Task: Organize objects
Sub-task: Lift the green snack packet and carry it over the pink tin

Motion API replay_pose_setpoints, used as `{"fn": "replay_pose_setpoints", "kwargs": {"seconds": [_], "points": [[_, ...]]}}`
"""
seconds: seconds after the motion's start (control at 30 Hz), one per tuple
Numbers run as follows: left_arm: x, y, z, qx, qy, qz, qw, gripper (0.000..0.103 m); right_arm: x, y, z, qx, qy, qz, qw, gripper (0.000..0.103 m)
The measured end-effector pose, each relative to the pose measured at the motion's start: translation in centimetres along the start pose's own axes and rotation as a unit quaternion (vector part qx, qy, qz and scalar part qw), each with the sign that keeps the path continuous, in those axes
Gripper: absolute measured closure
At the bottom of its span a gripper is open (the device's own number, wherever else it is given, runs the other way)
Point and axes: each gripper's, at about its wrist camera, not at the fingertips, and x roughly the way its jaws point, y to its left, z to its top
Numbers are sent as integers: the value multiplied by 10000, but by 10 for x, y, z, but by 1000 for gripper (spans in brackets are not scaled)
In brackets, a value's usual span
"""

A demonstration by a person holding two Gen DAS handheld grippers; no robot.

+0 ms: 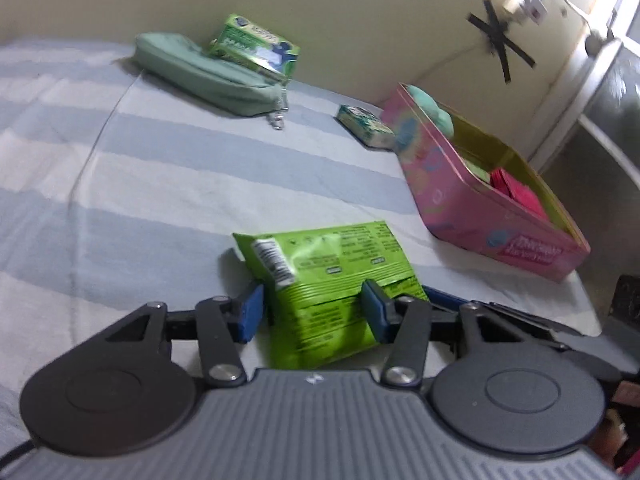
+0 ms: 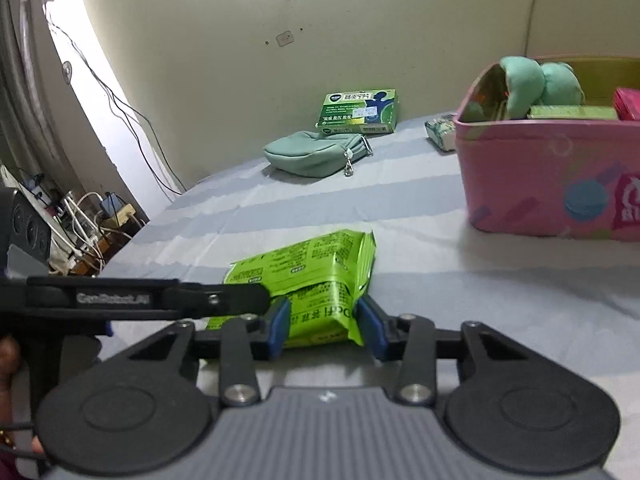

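The bright green snack packet (image 1: pixel 320 276) (image 2: pixel 316 284) lies on the striped bedsheet (image 1: pixel 120 184) (image 2: pixel 400 208), printed back side up, with a white barcode label near one corner. You have both tools at it from opposite ends.

Your left gripper (image 1: pixel 314 312) has its blue pads (image 1: pixel 250 314) on either side of the packet's near end. The right-hand pad presses into the wrapper, while the left-hand pad sits just beside the edge with a sliver of gap, so the jaws are partly closed around it and I cannot tell if they truly pinch.

Your right gripper (image 2: pixel 322 328) has its pads (image 2: pixel 280 326) tight against both sides of the packet's other end, and the wrapper crumples between them; those jaws are clamped on it. The left tool's black finger reaches in from the left of that view.

To the right of the packet stands an open pink storage box (image 1: pixel 472 204) (image 2: pixel 532 184) holding a mint green plush toy (image 1: pixel 432 110) (image 2: pixel 536 84), a green box and red packets (image 1: pixel 520 196).

Near the wall lies a sage green zip pouch (image 1: pixel 204 76) (image 2: pixel 312 154), with a green medicine carton (image 1: pixel 256 46) (image 2: pixel 360 112) leaning just behind it. A small tissue pack (image 1: pixel 366 126) (image 2: pixel 440 130) sits beside the pink box's far end.
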Motion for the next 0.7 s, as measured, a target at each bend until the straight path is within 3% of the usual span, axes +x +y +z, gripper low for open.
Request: {"fn": "replay_pose_setpoints", "kwargs": {"seconds": [0.1, 0.27, 0.53, 0.7], "points": [[5, -20, -3, 269, 59, -66, 9996, 49, -16, -5, -6, 32, -59, -170, 9998, 68], [22, -60, -5, 921, 339, -540, 9937, 49, -56, -31, -24, 312, -264, -465, 9981, 68], [40, -141, -13, 2523, 431, -962, 9619, 49, -113, -70, -50, 722, -661, -988, 9903, 72], [24, -166, 1, 2982, 27, -1133, 9478, 50, -141, -79, -43, 780, -1083, -961, 9864, 74]]}}
